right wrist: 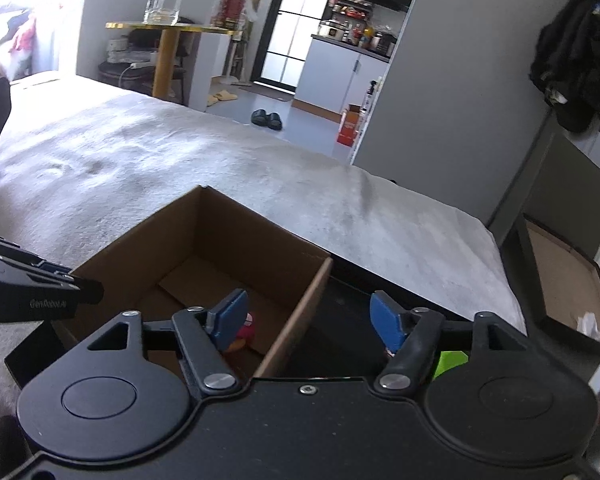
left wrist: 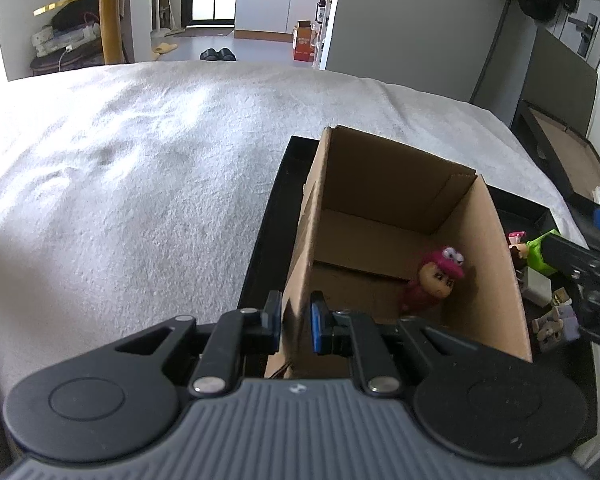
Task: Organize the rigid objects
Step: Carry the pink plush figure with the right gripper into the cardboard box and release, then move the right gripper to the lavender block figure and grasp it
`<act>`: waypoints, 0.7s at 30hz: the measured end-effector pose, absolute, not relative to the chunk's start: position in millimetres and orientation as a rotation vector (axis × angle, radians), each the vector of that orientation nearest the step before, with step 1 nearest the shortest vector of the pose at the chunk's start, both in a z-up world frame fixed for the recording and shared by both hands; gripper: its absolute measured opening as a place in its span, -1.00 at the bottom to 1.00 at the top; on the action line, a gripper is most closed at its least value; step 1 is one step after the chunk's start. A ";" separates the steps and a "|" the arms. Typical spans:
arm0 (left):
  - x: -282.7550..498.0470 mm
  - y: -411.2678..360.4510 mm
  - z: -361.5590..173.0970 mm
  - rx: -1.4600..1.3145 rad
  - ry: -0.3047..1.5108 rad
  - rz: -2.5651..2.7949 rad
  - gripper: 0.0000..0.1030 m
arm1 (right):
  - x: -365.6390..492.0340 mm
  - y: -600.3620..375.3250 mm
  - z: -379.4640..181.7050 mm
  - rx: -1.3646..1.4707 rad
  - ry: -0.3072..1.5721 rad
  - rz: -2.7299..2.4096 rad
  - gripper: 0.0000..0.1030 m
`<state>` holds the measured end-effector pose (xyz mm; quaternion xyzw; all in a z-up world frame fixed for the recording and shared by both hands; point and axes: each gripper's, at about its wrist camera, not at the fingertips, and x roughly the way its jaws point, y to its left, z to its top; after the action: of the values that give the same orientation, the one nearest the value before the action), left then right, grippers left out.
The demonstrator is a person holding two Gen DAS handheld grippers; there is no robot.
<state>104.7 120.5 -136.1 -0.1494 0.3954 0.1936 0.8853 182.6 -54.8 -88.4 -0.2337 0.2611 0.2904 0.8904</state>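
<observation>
Inside the open cardboard box (left wrist: 384, 216), against its right wall, sits a small pink figurine (left wrist: 432, 280) of glossy moulded plastic — the box itself stands in a flat black tray (left wrist: 268, 220) on a nubbly white blanket (left wrist: 140, 160). The left gripper (left wrist: 296, 320) pinches the box's near-left corrugated wall between its blue pads. The right gripper (right wrist: 308, 320) hovers over the box's right wall, fingers spread wide and holding nothing, with more small blocky toys (left wrist: 540, 280) beside it in the tray.

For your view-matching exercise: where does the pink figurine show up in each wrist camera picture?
Left wrist view: pink figurine stands lower right of centre, inside the cardboard box, against its right wall.
Right wrist view: only a pink sliver shows low, left of centre, behind a blue finger pad.
Shared landmark: the cardboard box.
</observation>
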 end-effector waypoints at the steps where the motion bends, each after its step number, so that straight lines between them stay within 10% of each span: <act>1: 104.9 119.9 -136.1 -0.308 0.823 0.401 -0.72 | 183.2 -58.9 -87.9 -0.480 0.544 0.595 0.37; 6: 107.6 117.6 -137.5 -0.288 0.846 0.408 -0.63 | 184.1 -77.2 -86.9 -0.465 0.554 0.562 0.44; 13: 107.3 117.4 -134.7 -0.222 0.852 0.474 0.37 | 186.7 -104.4 -87.6 -0.425 0.571 0.497 0.64; 21: 112.9 105.8 -137.9 -0.153 0.881 0.475 0.46 | 196.8 -142.4 -97.9 -0.307 0.642 0.421 0.76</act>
<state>112.9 105.8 -137.9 -0.0733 0.4219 0.2275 0.8746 196.8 -142.4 -97.9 -0.1490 0.3117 0.2048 0.9158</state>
